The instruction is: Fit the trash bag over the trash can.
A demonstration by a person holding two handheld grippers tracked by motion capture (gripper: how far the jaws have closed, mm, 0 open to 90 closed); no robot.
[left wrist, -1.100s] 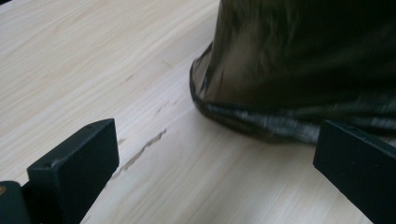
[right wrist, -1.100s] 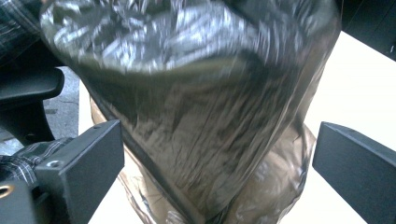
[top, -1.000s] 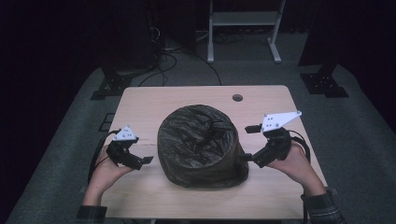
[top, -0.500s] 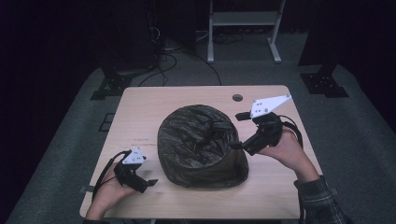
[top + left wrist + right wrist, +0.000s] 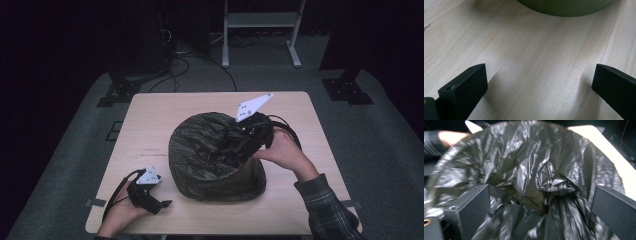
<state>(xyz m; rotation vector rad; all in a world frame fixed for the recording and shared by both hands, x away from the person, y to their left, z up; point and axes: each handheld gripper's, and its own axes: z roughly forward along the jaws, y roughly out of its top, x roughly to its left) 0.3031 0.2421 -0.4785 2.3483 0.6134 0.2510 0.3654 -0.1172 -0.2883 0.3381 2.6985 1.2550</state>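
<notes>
With both hand-held grippers spread, the right hand-held gripper (image 5: 235,145) may snag the thin bag (image 5: 200,150) and drag the unheld bin (image 5: 220,187) along the tabletop (image 5: 150,115).

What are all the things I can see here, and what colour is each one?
bin bag: one, shiny black, crumpled, lining the bin in the middle of the table
bin: one, olive green, round, mid-table
table: one, pale wood, on the grey floor
white stand: one, on the floor beyond the table
cables: several, black, on the floor beyond the table
left hand-held gripper: one, black, jaws open, low over the table's near left part
right hand-held gripper: one, black, jaws open, over the bag's opening
</notes>
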